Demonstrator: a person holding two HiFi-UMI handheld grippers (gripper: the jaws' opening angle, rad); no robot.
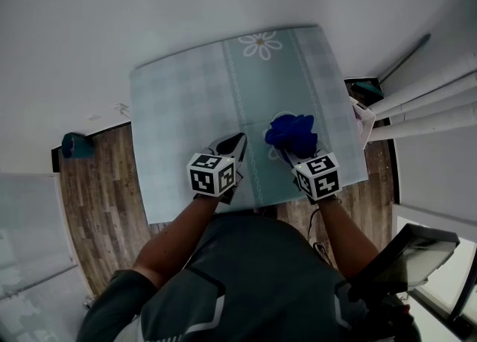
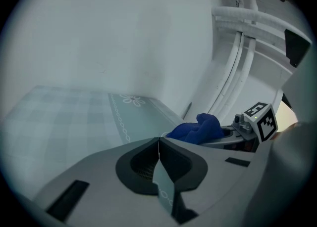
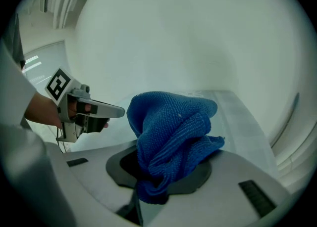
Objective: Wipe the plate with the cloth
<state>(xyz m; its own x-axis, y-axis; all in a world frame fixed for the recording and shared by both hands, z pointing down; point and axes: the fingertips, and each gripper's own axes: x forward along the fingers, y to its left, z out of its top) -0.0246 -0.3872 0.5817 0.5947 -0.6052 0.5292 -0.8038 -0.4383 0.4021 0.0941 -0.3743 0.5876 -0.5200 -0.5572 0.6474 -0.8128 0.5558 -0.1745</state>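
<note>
A bunched blue cloth (image 1: 292, 130) is clamped in my right gripper (image 1: 289, 148), which is shut on it above the near right part of the table (image 1: 179, 109). In the right gripper view the cloth (image 3: 173, 132) bulges out over the jaws of the right gripper (image 3: 156, 171) and hides the tips. My left gripper (image 1: 237, 141) hovers just left of it, shut and empty; its jaws meet tip to tip at the left gripper (image 2: 158, 142). The cloth (image 2: 198, 128) shows to the right there. No plate shows in any view.
A pale green checked tablecloth with a daisy motif (image 1: 261, 45) covers the table. White rails (image 1: 425, 102) and small items (image 1: 363, 98) sit off the table's right edge. Wooden floor (image 1: 97, 199) lies left, with a teal object (image 1: 77, 144) on it.
</note>
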